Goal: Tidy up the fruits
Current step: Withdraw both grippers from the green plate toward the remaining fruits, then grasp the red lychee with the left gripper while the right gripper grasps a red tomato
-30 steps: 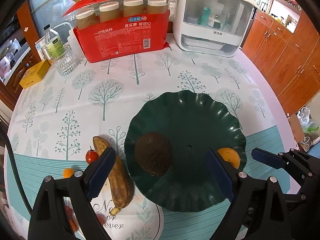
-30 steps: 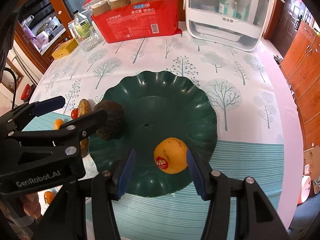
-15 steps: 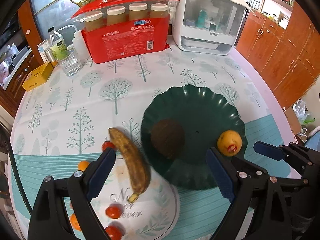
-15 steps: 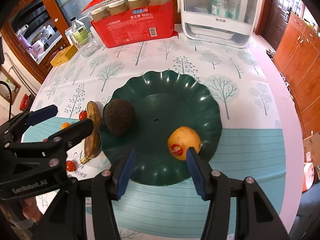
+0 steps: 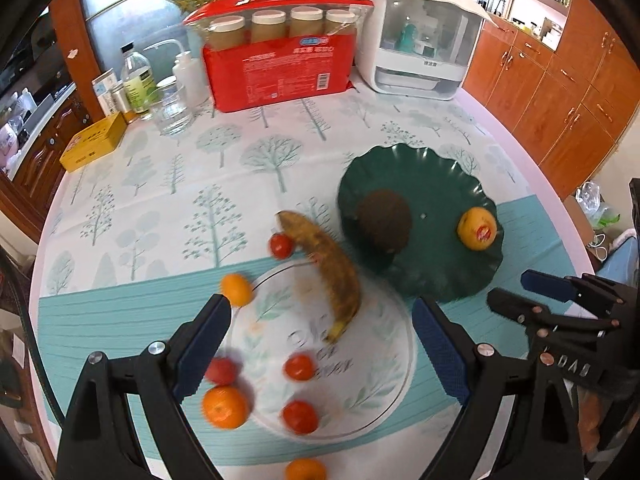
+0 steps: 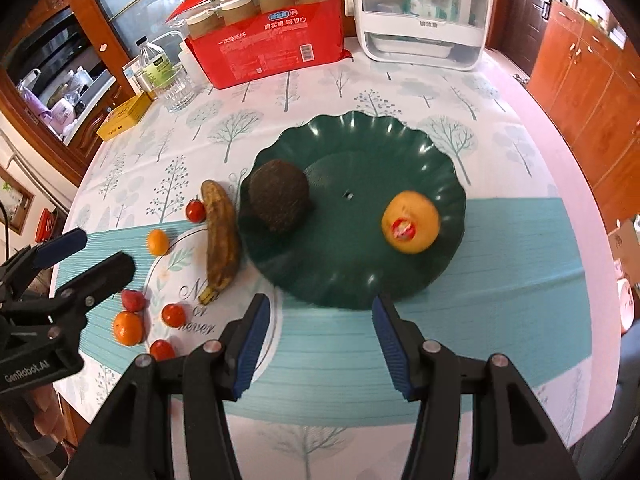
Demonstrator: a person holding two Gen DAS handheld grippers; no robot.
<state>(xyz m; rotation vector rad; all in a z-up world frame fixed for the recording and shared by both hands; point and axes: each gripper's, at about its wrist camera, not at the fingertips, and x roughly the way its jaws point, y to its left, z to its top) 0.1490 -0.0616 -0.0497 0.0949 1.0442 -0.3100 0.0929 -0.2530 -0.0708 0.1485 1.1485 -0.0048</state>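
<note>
A dark green scalloped plate (image 5: 440, 276) (image 6: 360, 136) holds a brown rough round fruit (image 5: 383, 219) (image 6: 279, 196) and an orange with a red sticker (image 5: 477, 228) (image 6: 410, 222). Left of the plate a spotted brown banana (image 5: 328, 272) (image 6: 220, 240) lies on the tablecloth among small tomatoes (image 5: 281, 246) (image 6: 173, 315) and small oranges (image 5: 225, 407) (image 6: 128, 328). My left gripper (image 5: 320, 344) is open and empty above the banana's stem end. My right gripper (image 6: 318, 344) is open and empty, just short of the plate's near rim.
A red pack of paper cups (image 5: 280, 68), a white dispenser box (image 5: 420, 32), a glass (image 5: 172, 110), bottles and a yellow box (image 5: 94, 142) stand along the table's far side. Wooden cabinets (image 5: 560, 80) stand to the right.
Both grippers have drawn back and up from the plate. The left one has also shifted left, bringing the banana, tomatoes and small oranges into view. The orange and brown fruit stay on the plate.
</note>
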